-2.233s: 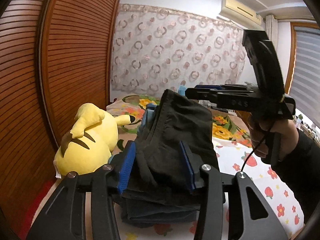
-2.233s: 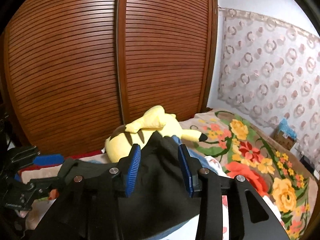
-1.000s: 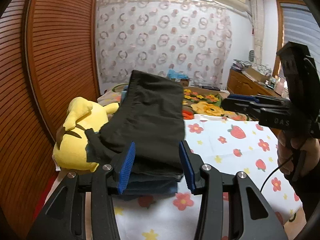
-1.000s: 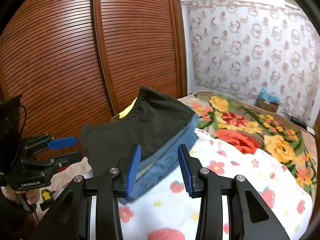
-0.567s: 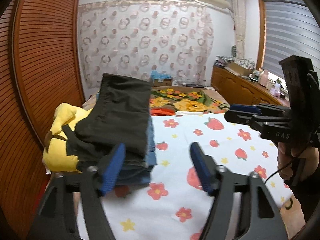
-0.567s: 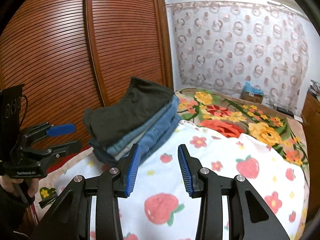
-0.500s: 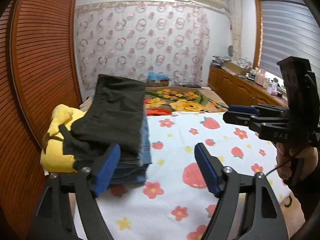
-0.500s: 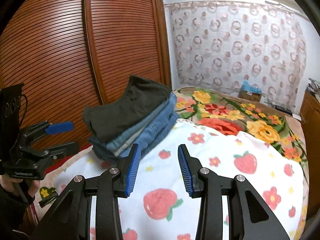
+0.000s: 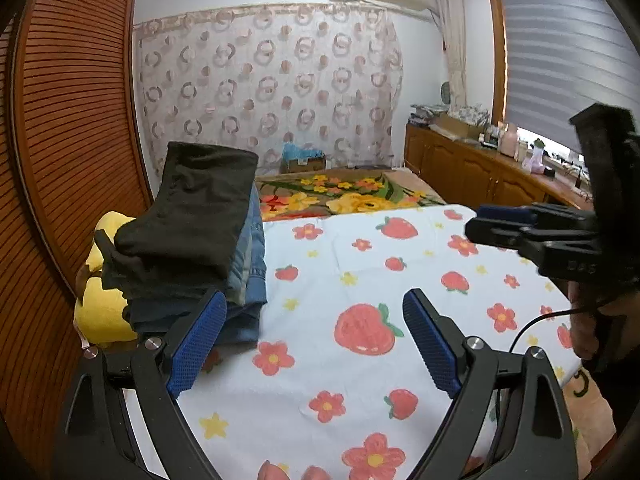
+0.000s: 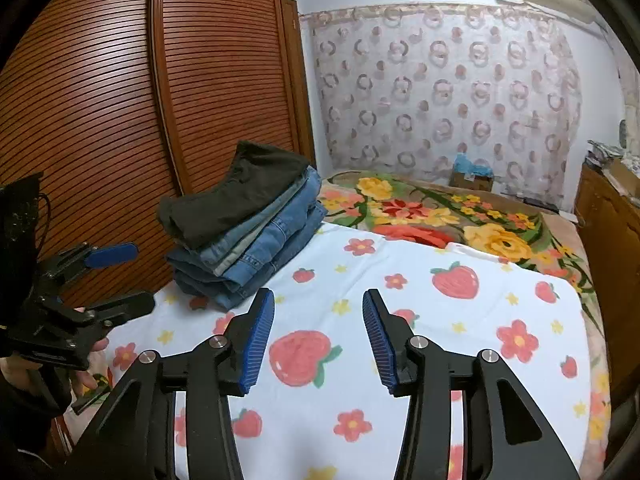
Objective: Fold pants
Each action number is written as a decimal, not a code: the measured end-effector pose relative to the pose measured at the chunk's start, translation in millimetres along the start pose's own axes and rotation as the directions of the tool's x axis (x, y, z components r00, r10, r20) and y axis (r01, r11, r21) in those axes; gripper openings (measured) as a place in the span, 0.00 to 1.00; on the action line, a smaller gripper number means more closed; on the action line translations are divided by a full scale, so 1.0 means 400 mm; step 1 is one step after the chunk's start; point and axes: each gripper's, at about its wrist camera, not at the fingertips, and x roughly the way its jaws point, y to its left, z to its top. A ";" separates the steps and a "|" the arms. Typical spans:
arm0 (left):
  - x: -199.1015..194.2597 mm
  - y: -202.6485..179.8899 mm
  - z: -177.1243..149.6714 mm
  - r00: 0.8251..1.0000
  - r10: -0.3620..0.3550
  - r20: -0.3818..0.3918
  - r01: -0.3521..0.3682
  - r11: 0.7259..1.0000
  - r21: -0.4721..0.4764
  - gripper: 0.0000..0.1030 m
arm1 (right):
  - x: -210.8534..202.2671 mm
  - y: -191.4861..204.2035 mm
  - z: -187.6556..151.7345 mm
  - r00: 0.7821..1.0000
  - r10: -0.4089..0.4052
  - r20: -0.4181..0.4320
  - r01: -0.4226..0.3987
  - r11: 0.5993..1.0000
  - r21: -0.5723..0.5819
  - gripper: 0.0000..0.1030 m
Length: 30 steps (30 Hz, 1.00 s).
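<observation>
One yellow plush toy [image 9: 100,312], left-view only

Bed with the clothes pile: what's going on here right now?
A person holds a gripper in each hand over the strawberry-print sheet. Neither holds anything: the left gripper and the right gripper both have their jaws opening with only the sheet showing between them. The black pants lie folded on top of a stack of jeans at the wardrobe side of the bed, apart from both grippers. A yellow plush toy sits behind the stack.
</observation>
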 end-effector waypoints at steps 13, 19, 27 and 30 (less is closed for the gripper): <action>-0.107 -0.056 0.016 0.998 -0.002 0.064 0.003 1.000 -0.011 0.88 | -0.187 0.057 -0.061 0.992 -0.097 0.082 0.094 0.995 0.046 0.60; -0.159 -0.080 0.035 0.997 0.002 0.076 -0.001 1.000 -0.010 0.88 | -0.277 0.095 -0.085 0.975 -0.196 0.105 0.187 0.978 0.087 0.61; -0.199 -0.109 0.056 0.995 -0.002 0.104 0.004 1.000 -0.016 0.88 | -0.371 0.163 -0.099 0.938 -0.319 0.138 0.302 0.944 0.134 0.61; -0.212 -0.119 0.060 0.994 0.006 0.114 -0.005 1.000 -0.014 0.88 | -0.382 0.182 -0.107 0.926 -0.351 0.140 0.331 0.932 0.150 0.61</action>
